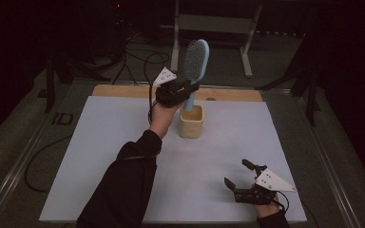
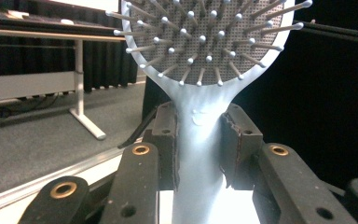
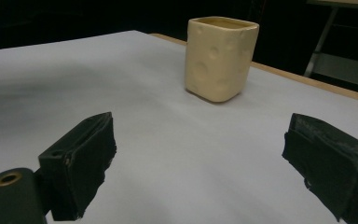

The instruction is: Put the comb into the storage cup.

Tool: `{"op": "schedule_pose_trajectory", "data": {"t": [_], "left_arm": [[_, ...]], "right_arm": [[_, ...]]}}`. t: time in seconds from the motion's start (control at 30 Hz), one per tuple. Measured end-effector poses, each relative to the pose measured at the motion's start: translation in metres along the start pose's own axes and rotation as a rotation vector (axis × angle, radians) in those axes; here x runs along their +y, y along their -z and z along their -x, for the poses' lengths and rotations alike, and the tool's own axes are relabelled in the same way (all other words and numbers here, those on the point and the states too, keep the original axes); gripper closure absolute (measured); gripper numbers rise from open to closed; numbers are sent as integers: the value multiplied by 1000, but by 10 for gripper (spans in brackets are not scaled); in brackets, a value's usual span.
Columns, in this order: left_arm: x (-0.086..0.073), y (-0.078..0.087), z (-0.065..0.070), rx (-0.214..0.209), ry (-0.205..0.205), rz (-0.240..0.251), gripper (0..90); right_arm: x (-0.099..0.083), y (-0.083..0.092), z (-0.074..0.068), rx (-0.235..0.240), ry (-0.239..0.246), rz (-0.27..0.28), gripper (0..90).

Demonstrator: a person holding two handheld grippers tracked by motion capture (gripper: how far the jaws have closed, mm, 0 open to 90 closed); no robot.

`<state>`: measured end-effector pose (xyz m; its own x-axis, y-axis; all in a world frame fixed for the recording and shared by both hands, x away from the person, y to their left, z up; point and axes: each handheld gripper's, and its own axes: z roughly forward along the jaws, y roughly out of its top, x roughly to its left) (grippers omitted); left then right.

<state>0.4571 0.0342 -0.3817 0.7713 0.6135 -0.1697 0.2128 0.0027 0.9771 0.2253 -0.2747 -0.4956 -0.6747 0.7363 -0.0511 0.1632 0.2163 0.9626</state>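
Evidently the left gripper (image 1: 186, 89) is clamping the blue hairbrush (image 1: 196, 66) by its handle, upright over the cream cup (image 1: 191, 121) at the far middle; lowering it straight should keep the handle inside the rim. Near right, the right gripper (image 1: 240, 179) is resting with jaws apart and empty.

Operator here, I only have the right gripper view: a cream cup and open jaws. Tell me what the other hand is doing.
Observer: The left gripper is shut on a blue hairbrush, clamped at the neck below the bristles.
Operator: Say where the brush sits relative to the cup.
Observer: Its handle end is at the mouth of the cup; I cannot tell if it is inside.
Operator: Give me the brush's pose.
Observer: Roughly upright, bristle head on top.
Operator: Report my own gripper's place.
Observer: The right gripper rests near the table's front edge.
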Motion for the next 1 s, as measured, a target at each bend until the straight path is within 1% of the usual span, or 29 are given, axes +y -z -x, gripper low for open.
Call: {"op": "schedule_pose_trajectory", "data": {"t": [0.07, 0.1, 0.17, 0.27, 0.3, 0.37, 0.4, 0.47, 0.5, 0.57, 0.67, 0.8, 0.87, 0.9, 0.93, 1.0], "left_arm": [[-3, -4, -1, 2, -7, -5, 699], [-5, -5, -2, 1, -3, -12, 699], [-8, -8, -3, 14, -7, -12, 699], [-12, -11, -6, 17, -14, -14, 698], [-14, -12, -7, 9, -9, -11, 698], [-17, -14, -8, 11, -8, -7, 698], [-18, -14, -9, 3, -1, 1, 698], [-18, -14, -9, 3, -1, 1, 698], [-24, -16, -10, 1, -3, 2, 698], [-27, -17, -10, 10, -7, -13, 698], [-33, -19, -11, 17, -7, -21, 698], [-41, -21, -11, 15, -19, -28, 698], [-45, -23, -11, 3, -11, -29, 698], [-48, -24, -10, 10, -17, -33, 698], [-50, -25, -10, 5, -16, -38, 697], [-55, -26, -9, 6, -30, -58, 697]], "right_arm": [[0, 0, 0, 0, -2, 0, 87], [0, 0, 0, 1, -3, 1, 87], [0, 0, 0, 1, -2, 0, 87], [0, 0, 0, 4, -6, 2, 87], [0, 0, 0, 4, -7, 2, 87], [-1, 0, 0, 4, -11, 1, 87], [-1, 0, 1, 4, -9, 0, 87], [-1, 0, 1, 4, -9, 1, 87], [-1, 0, 0, 6, -8, 2, 87], [-1, -1, 0, 7, -6, 1, 88], [-1, -1, 0, 9, -7, -3, 87], [-1, -1, 0, 9, -11, -3, 87], [-1, -1, 0, 9, -12, -2, 87], [-1, -1, 0, 11, -11, -2, 87], [-1, -1, 0, 10, -11, -2, 87], [-1, -1, 1, 9, -8, 0, 87]]}}
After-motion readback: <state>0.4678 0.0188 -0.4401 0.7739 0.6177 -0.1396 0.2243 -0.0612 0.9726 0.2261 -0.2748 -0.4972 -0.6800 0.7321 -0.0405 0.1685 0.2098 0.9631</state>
